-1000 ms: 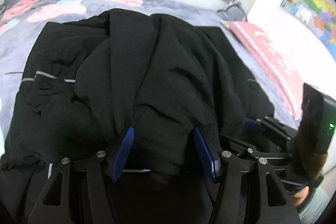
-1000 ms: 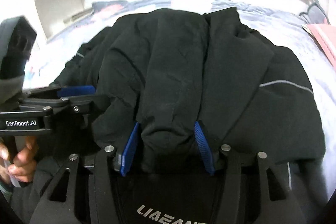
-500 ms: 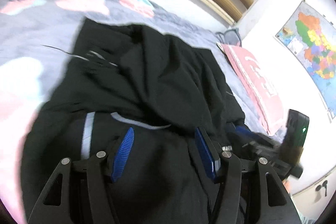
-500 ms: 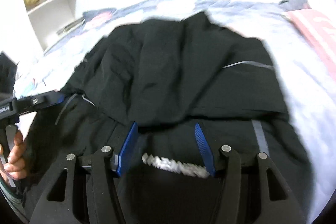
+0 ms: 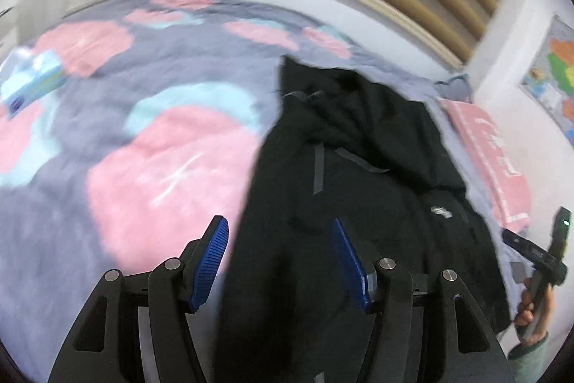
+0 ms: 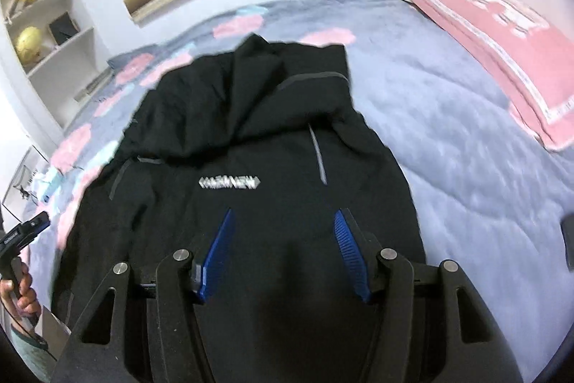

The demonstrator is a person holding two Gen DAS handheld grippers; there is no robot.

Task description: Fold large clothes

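A black jacket [image 6: 251,139] with a silver logo [image 6: 229,182] lies on the bed, its upper part folded down over the body. My right gripper [image 6: 283,232] hovers open above the jacket's near part, with nothing between its blue pads [image 6: 219,250]. In the left wrist view the same jacket [image 5: 358,167] runs down the middle. My left gripper [image 5: 280,239] is open over its left edge and holds nothing. Each view shows the other gripper in a hand at its edge: the right gripper [image 5: 534,253], the left gripper [image 6: 21,232].
The bed cover [image 5: 143,149] is grey with pink and blue patches. A pink pillow [image 6: 502,42] lies to the right of the jacket. A light blue box [image 5: 32,78] sits at the far left. White shelves [image 6: 43,6] stand beyond the bed, and a map [image 5: 552,85] hangs on the wall.
A second ago both grippers had a fold of the jacket between their pads. Both have let go and pulled back and up. The left view has swung left over the bed cover.
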